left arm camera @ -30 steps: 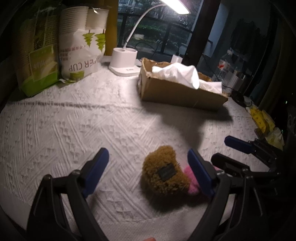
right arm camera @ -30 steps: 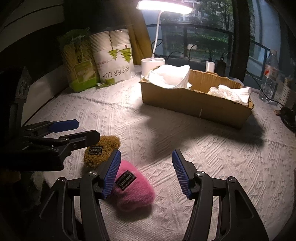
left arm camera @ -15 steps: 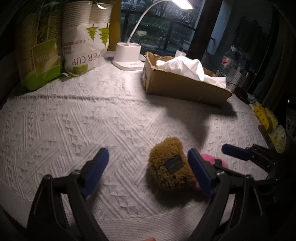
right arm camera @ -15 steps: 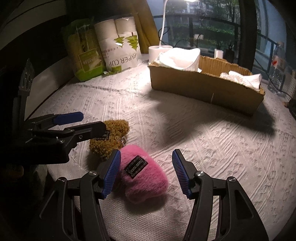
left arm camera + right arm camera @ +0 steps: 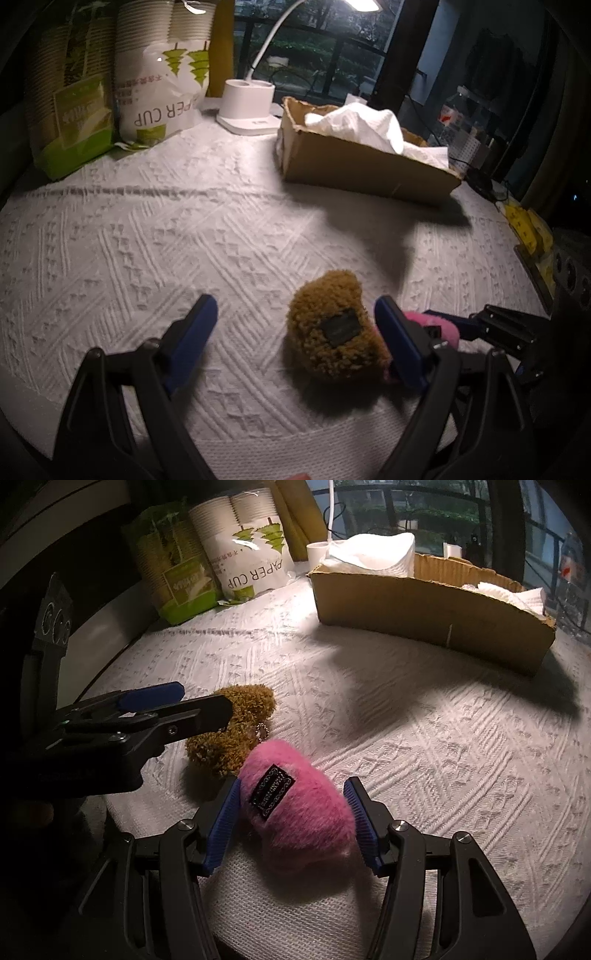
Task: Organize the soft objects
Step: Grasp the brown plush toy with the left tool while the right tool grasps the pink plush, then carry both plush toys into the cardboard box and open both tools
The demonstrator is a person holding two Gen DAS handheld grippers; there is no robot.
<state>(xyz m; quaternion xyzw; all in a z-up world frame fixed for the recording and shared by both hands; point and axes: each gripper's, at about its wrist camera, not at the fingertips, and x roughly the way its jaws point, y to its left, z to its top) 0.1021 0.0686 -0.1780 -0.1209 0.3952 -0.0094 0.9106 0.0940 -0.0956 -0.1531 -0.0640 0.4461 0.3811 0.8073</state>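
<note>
White knitted cloth (image 5: 155, 236) lies bare between the near bench edge and the cardboard box (image 5: 424, 602). The right gripper (image 5: 291, 819) has been closing, fingers flanking the pink plush (image 5: 295, 808); the left gripper (image 5: 295, 328) stands spread, the brown plush (image 5: 332, 328) just inside its right finger.

Fluffy pink pouch (image 5: 303, 819), curly brown pouch (image 5: 332, 328), embossed white cloth (image 5: 184, 240)

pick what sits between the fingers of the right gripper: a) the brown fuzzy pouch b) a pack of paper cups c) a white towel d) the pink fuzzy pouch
d: in the right wrist view the pink fuzzy pouch lies between the fingers of the right gripper, whose jaws have just been closing, while the brown fuzzy pouch lies behind it by the left gripper.
</note>
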